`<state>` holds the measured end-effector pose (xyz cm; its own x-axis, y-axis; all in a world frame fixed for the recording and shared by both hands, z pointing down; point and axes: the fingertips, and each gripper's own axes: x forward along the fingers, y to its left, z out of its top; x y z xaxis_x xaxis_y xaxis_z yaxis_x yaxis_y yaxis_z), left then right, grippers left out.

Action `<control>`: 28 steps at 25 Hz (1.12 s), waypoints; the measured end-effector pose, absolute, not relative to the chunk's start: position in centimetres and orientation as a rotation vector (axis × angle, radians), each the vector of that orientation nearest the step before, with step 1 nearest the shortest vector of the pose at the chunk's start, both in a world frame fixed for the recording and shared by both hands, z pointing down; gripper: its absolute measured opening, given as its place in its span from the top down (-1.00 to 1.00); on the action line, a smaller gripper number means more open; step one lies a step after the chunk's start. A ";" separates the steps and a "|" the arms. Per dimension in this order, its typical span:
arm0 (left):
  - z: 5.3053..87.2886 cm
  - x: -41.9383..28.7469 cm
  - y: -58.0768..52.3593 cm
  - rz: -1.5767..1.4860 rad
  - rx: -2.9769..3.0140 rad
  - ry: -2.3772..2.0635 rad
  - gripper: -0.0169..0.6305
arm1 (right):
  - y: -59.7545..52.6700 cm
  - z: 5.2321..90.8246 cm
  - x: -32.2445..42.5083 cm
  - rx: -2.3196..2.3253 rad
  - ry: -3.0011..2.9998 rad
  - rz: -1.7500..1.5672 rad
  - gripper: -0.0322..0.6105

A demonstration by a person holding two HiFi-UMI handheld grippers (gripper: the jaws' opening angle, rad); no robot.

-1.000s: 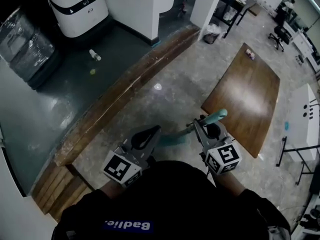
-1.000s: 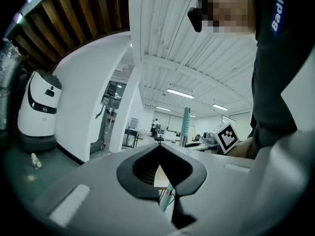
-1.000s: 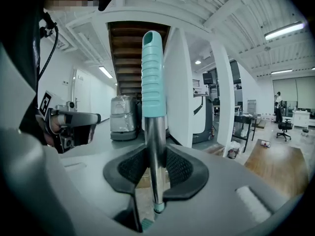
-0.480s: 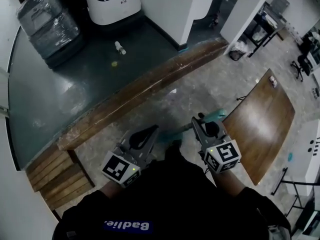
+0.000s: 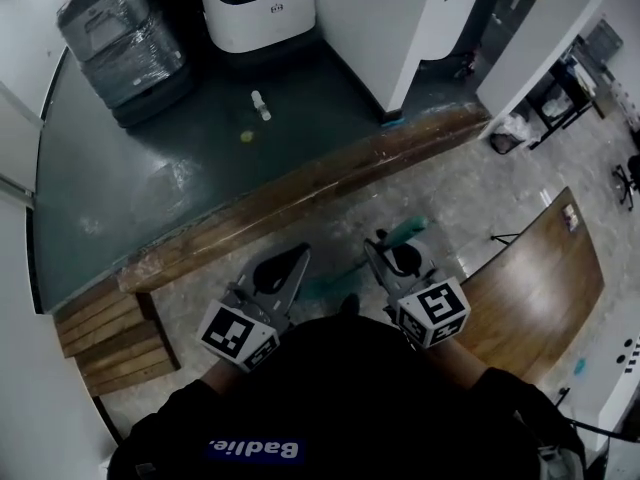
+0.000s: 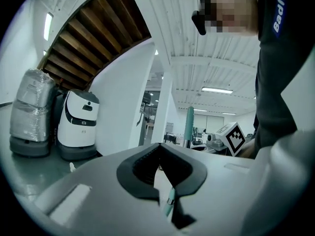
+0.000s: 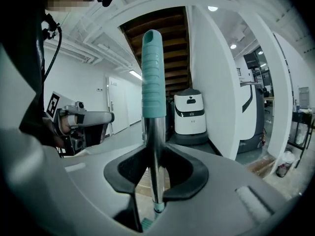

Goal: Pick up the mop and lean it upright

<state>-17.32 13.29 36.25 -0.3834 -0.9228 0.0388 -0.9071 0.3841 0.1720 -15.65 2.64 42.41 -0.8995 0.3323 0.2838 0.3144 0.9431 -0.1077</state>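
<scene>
1. chiefly, lettering: the person's dark top [image 5: 330,408] bears white print reading "badlie"; the same print, cut off, runs along the sleeve [image 6: 278,18]. each gripper carries a cube of black-and-white square markers.
2. right gripper [image 5: 385,256] [image 7: 155,154]: its black, scooped pads are clamped on the mop [image 7: 153,73], gripping a smooth chrome tube just below a ribbed teal handle with a rounded tip.
3. mop position: the mop stands upright in the right gripper view; in the head view its teal shaft [image 5: 325,286] slants down towards the speckled floor between the two grippers.
4. left gripper [image 5: 290,263] [image 6: 158,149]: the jaw tips meet and hold nothing; a teal shaft section [image 6: 170,200] shows beyond the gap.
5. surroundings: a glossy white rounded robot unit [image 5: 258,3], a film-wrapped unit [image 5: 120,38] and a long worn wooden beam [image 5: 300,193].
</scene>
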 end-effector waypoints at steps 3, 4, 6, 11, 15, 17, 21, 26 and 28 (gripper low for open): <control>36.4 -19.0 10.8 -0.169 1.612 -2.525 0.89 | 0.7 43.1 -17.5 -0.539 -2.771 0.098 0.58; 36.5 -19.6 10.1 -0.164 1.595 -2.532 0.89 | 0.0 43.4 -18.0 -0.554 -2.763 0.092 0.58; 36.9 -20.6 8.7 -0.158 1.566 -2.542 0.89 | -1.5 44.2 -19.0 -0.579 -2.752 0.080 0.58; 37.2 -21.9 5.8 -0.146 1.557 -2.542 0.89 | -5.4 45.6 -21.2 -0.586 -2.747 0.048 0.58; 37.1 -24.0 5.0 -0.160 1.560 -2.537 0.89 | -8.3 45.4 -23.6 -0.572 -2.762 0.025 0.58; 37.4 -25.2 4.4 -0.177 1.579 -2.516 0.89 | -9.6 45.3 -24.9 -0.547 -2.768 0.018 0.58; 38.0 -28.9 3.2 -0.219 1.643 -2.464 0.89 | -11.2 45.2 -27.5 -0.497 -2.763 -0.006 0.58; 37.6 -34.5 0.4 -0.266 1.772 -2.394 0.89 | -13.1 45.1 -30.5 -0.444 -2.755 -0.037 0.58; 37.5 -36.7 -0.5 -0.279 1.823 -2.353 0.89 | -13.7 45.3 -32.1 -0.429 -2.745 -0.054 0.58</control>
<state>-36.65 -0.51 37.46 -0.2492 -0.9684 0.0062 -0.9401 0.2434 0.2388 -32.06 -13.73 45.27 -0.8887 0.2880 0.3568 0.3017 0.9532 -0.0179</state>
